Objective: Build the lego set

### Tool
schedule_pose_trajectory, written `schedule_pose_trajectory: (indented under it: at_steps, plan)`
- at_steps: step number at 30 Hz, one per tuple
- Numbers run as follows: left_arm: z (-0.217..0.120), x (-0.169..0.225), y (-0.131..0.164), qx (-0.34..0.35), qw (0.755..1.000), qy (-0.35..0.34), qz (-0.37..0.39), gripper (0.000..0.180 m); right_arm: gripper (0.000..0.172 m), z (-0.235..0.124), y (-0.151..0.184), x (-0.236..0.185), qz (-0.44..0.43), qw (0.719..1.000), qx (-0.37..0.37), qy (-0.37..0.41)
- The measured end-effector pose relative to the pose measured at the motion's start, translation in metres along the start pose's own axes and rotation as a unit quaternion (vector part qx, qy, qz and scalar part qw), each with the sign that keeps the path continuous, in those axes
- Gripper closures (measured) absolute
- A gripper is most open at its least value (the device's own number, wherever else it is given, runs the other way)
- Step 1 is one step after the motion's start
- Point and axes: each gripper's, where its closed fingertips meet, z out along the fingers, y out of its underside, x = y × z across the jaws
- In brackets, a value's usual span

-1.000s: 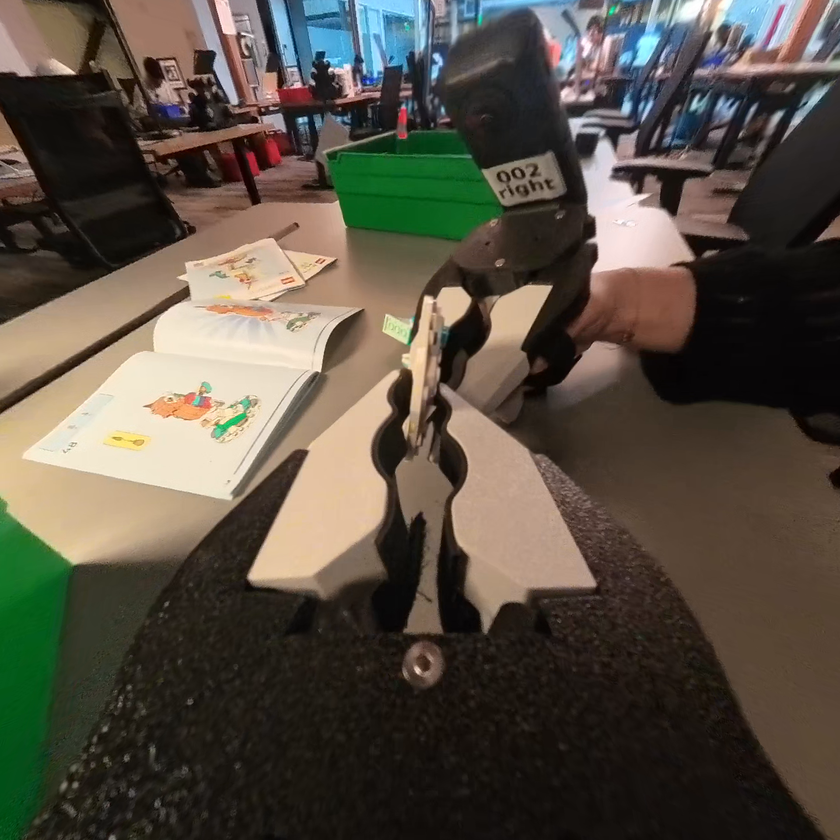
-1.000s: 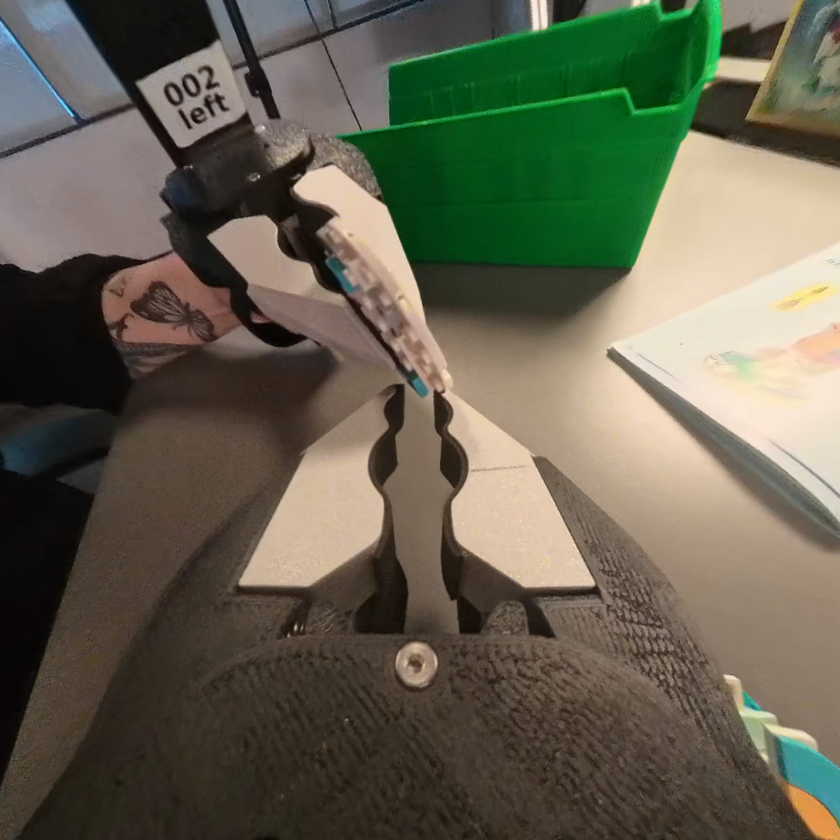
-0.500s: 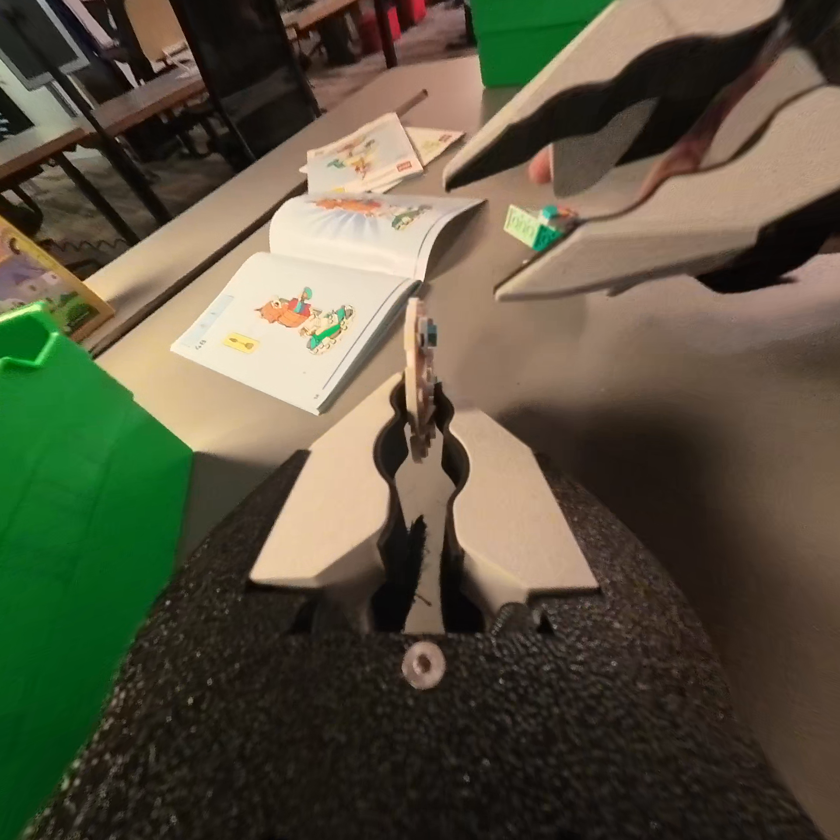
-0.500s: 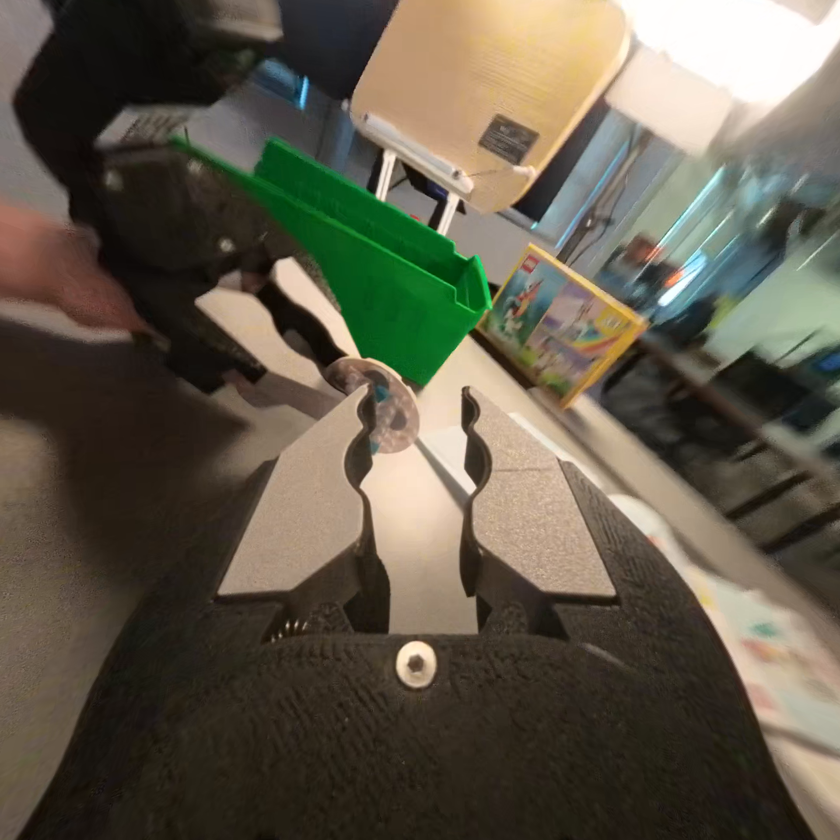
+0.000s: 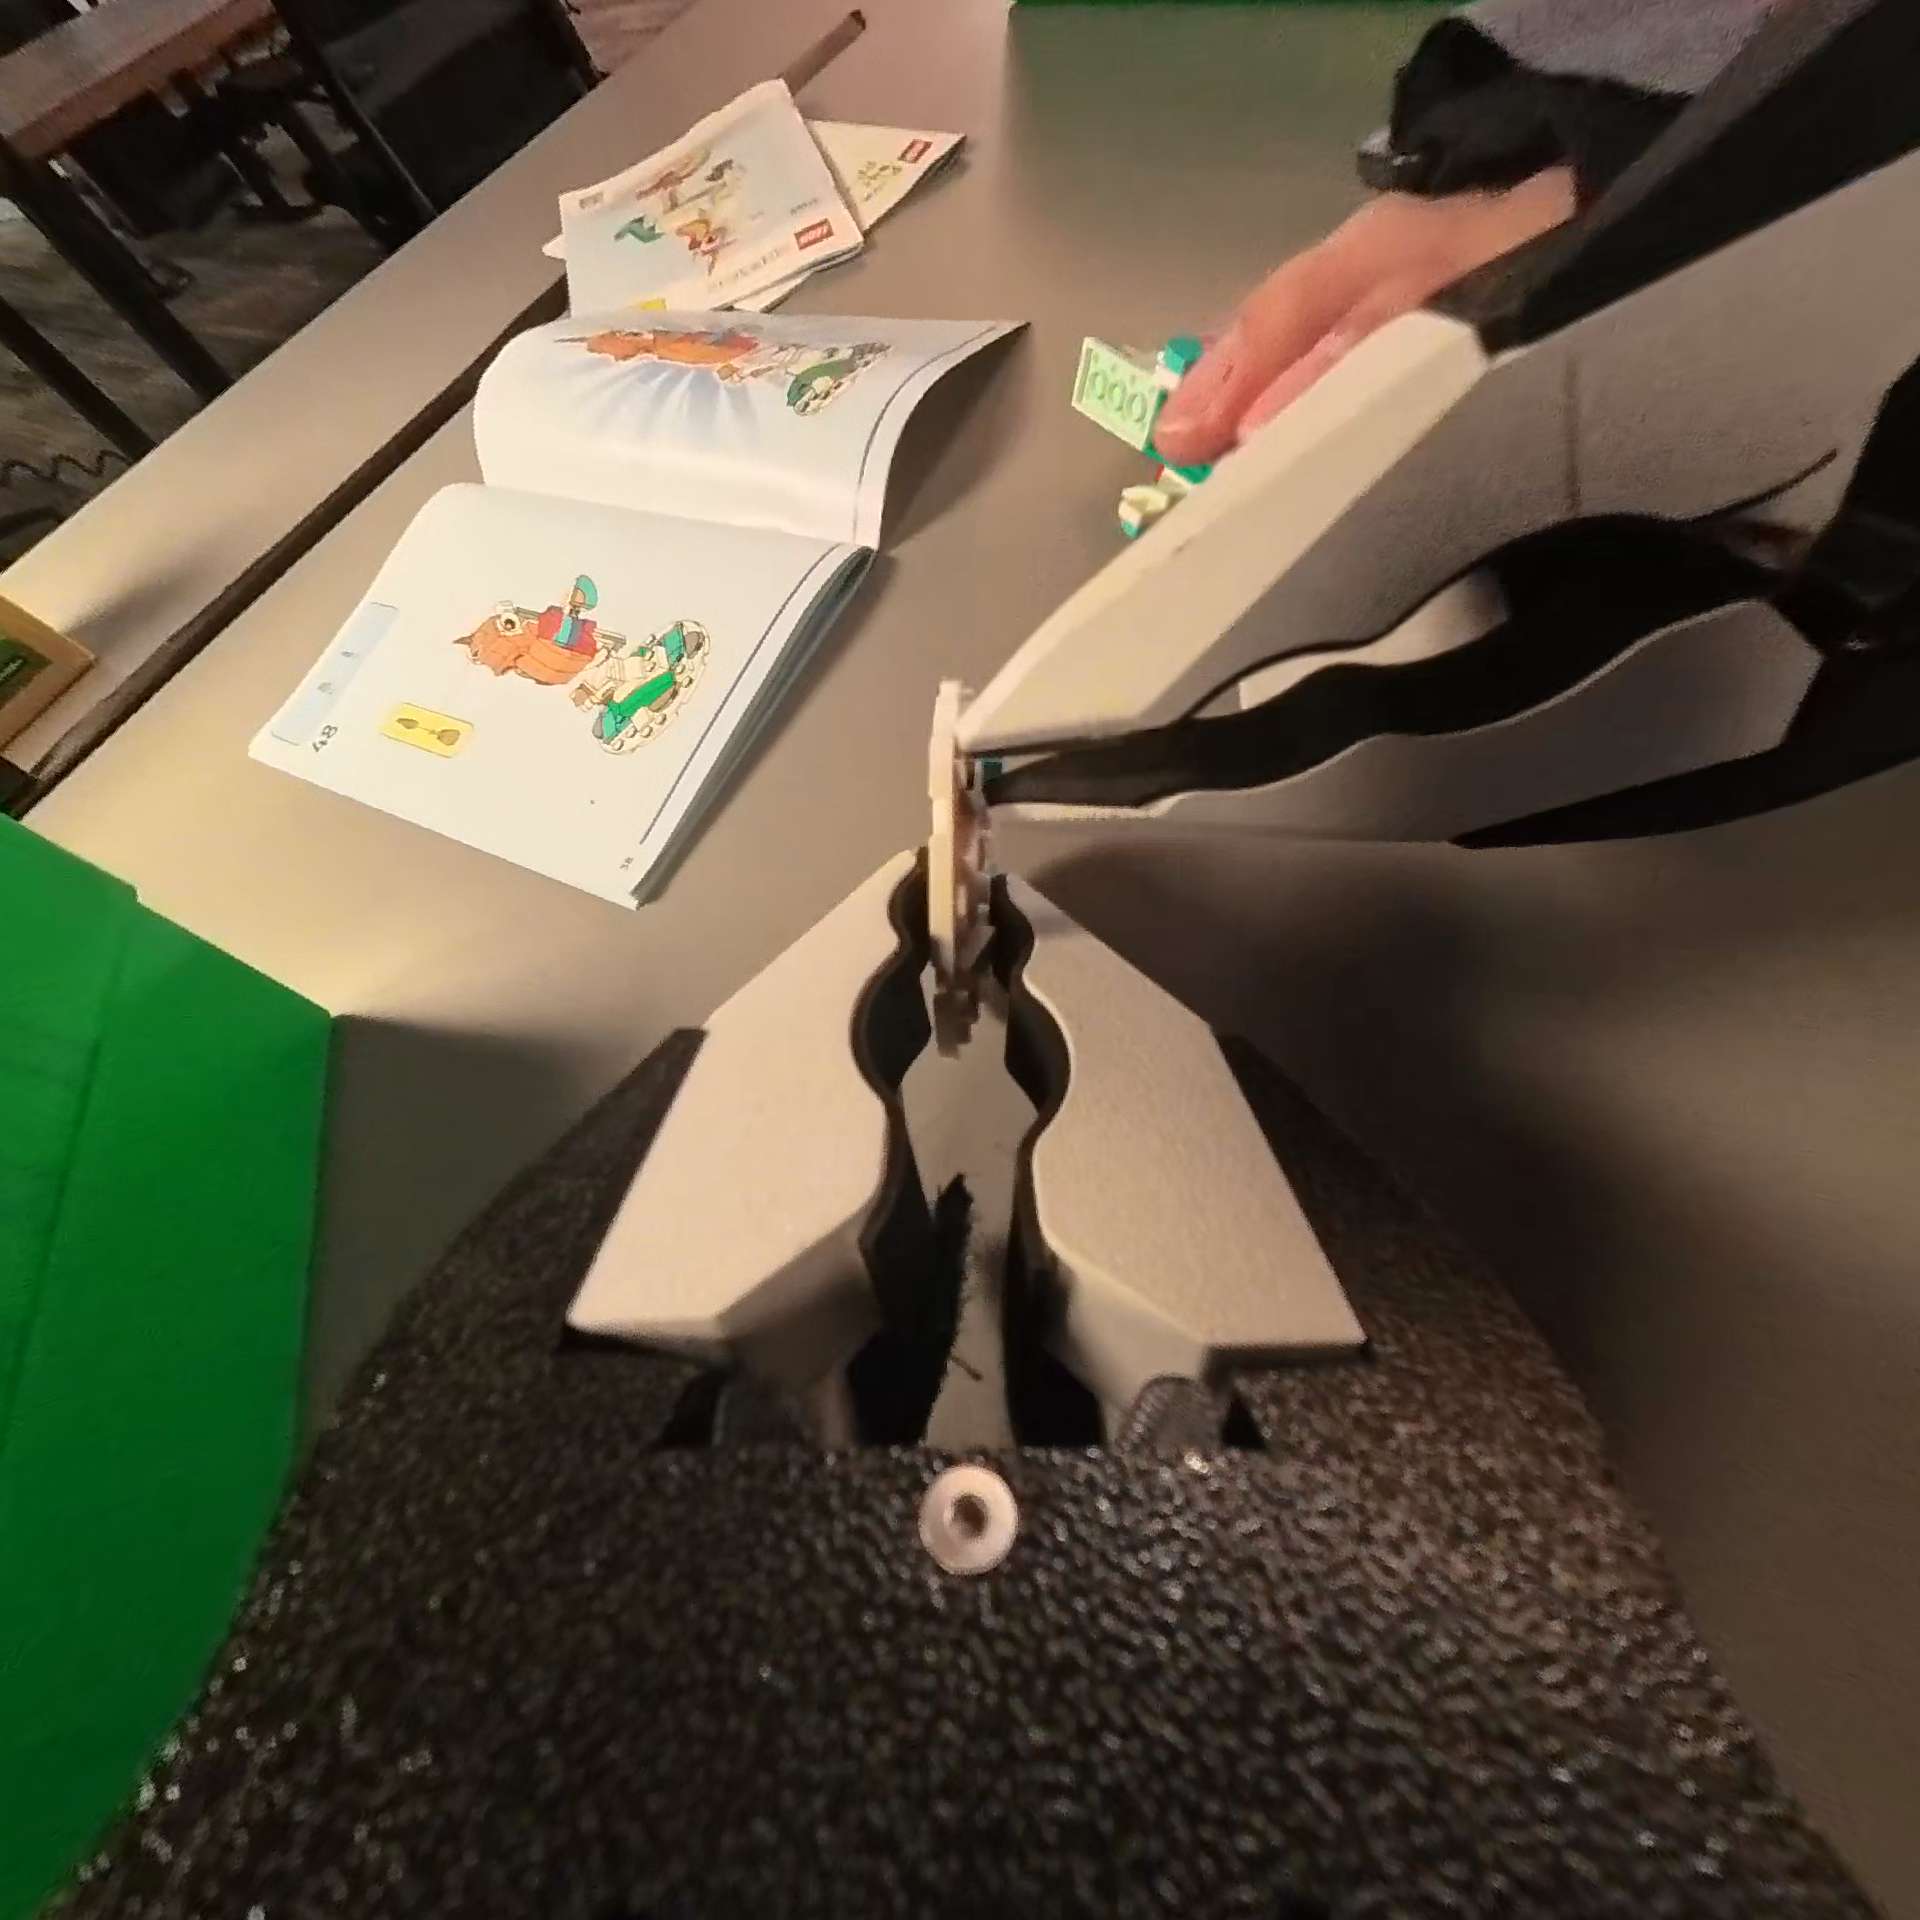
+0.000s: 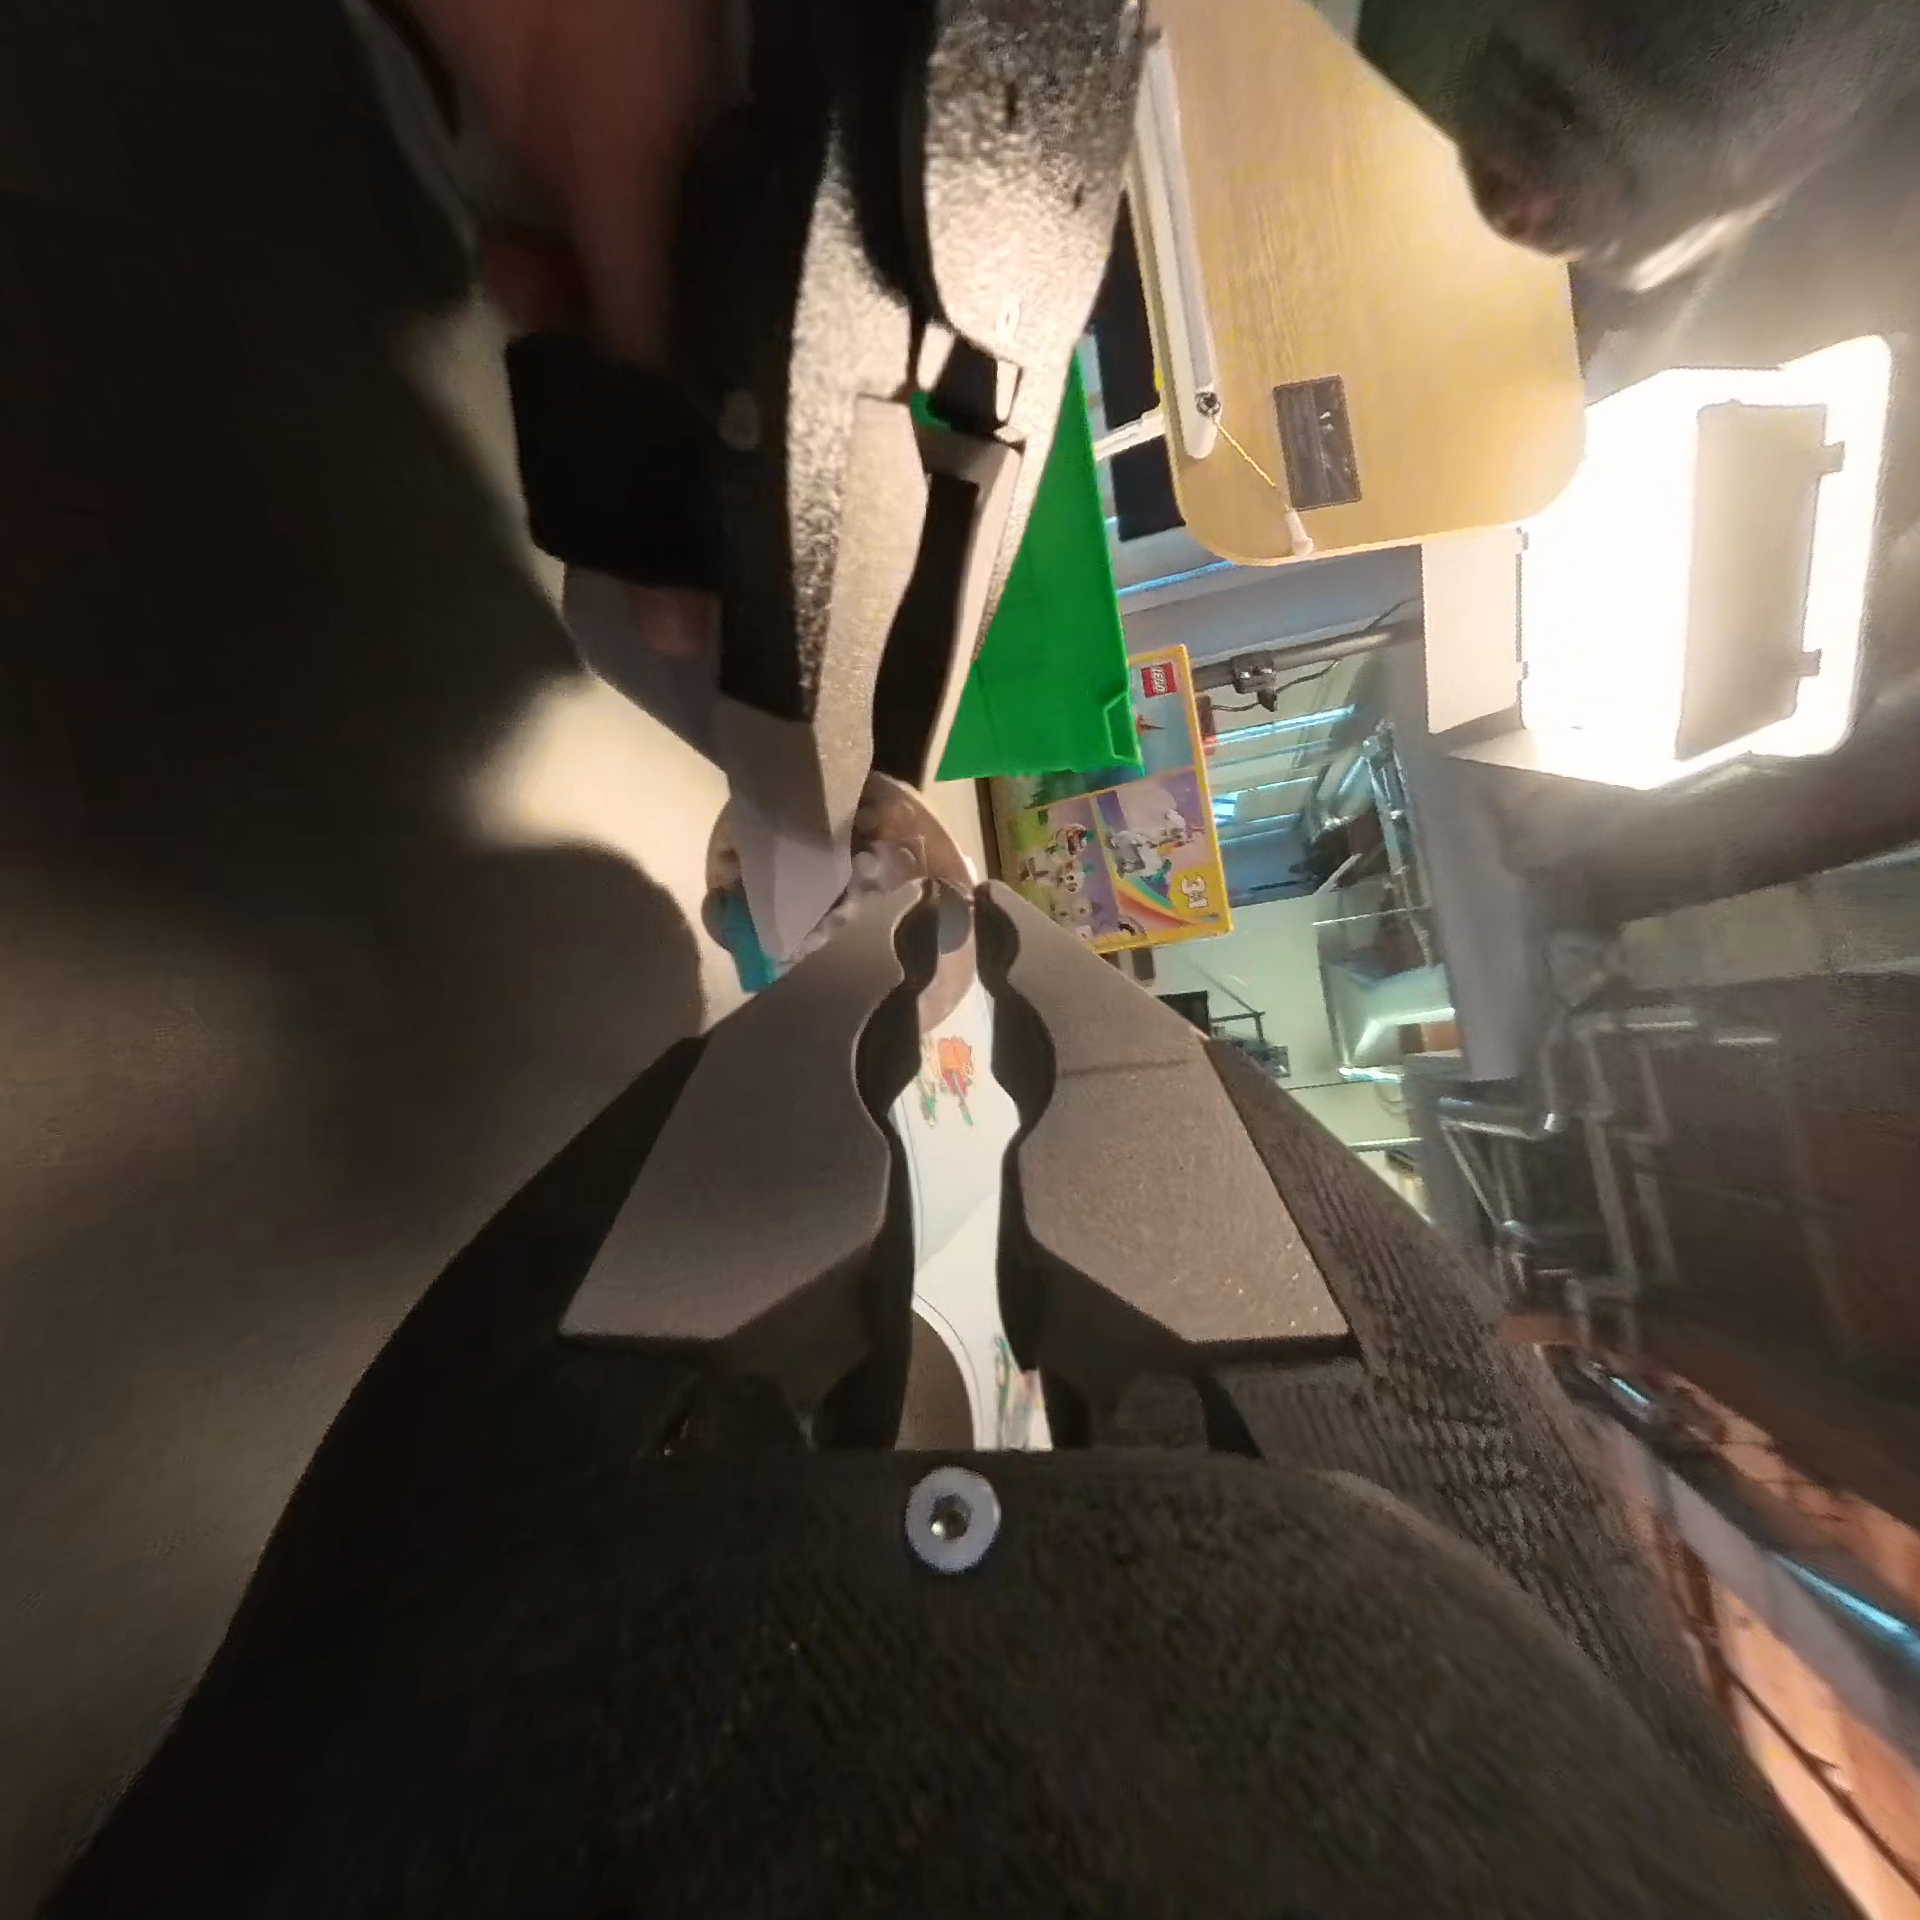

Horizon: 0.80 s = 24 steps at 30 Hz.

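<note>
My left gripper (image 5: 956,894) is shut on a round tan plate (image 5: 948,831) with small bricks on its right face, and holds it upright and edge-on above the grey table (image 5: 1455,1039). My right gripper (image 5: 982,774) reaches in from the right, and its tips are pinched together on a small piece on the plate's upper face; a teal bit shows between them. In the right wrist view my right gripper (image 6: 948,902) is nearly shut against the plate (image 6: 904,826). The left gripper (image 6: 852,831) clamps the plate from above, and a teal brick (image 6: 743,940) sits beside its finger.
An open instruction booklet (image 5: 582,644) and more booklets (image 5: 717,218) lie at the far left. A green bin (image 5: 135,1143) stands close on the left. Loose light-green and teal bricks (image 5: 1117,390) lie by a hand (image 5: 1299,332). A toy box (image 6: 1112,821) stands behind the bin (image 6: 1049,665). My hands' fingertips stand some 4 centimeters from each other.
My right gripper opened wide, rolled onto its side, moved back to the plate and closed its tips on its upper face. My left gripper kept hold of the plate and tipped downward.
</note>
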Motion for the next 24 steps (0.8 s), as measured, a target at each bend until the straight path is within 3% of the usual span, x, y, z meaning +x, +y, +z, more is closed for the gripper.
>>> schedule_pose_trajectory:
  at_steps: [5,9,11,14,19,21,23,24]
  plan:
    - [0.000,-0.004,0.002,-0.005,1.000,-0.010,-0.007,0.175,0.161,0.000,0.001,0.006,0.053,0.999,0.002,0.005]
    - [-0.001,-0.013,-0.001,0.009,0.999,-0.044,0.000,0.175,0.152,0.002,-0.003,0.014,0.233,0.972,0.025,-0.012]
    - [-0.005,-0.022,-0.009,0.035,0.995,-0.088,0.023,0.175,0.149,0.002,-0.002,0.026,0.353,0.935,0.041,-0.009]
    - [-0.013,-0.027,-0.029,0.105,0.985,-0.133,0.037,0.175,0.132,0.005,0.001,0.037,0.514,0.856,0.054,-0.016]
    - [-0.024,-0.017,-0.053,0.191,0.975,-0.115,0.016,0.175,0.088,0.010,0.004,0.034,0.660,0.744,0.085,-0.062]
    - [-0.030,-0.015,-0.061,0.231,0.969,-0.091,-0.006,0.175,0.084,0.009,0.005,0.036,0.703,0.699,0.103,-0.079]
    - [-0.040,-0.012,-0.072,0.284,0.956,-0.039,-0.068,0.175,0.080,0.004,0.009,0.044,0.714,0.686,0.121,-0.069]
    - [-0.045,-0.011,-0.076,0.306,0.946,-0.008,-0.104,0.175,0.080,0.000,0.010,0.051,0.701,0.698,0.133,-0.054]
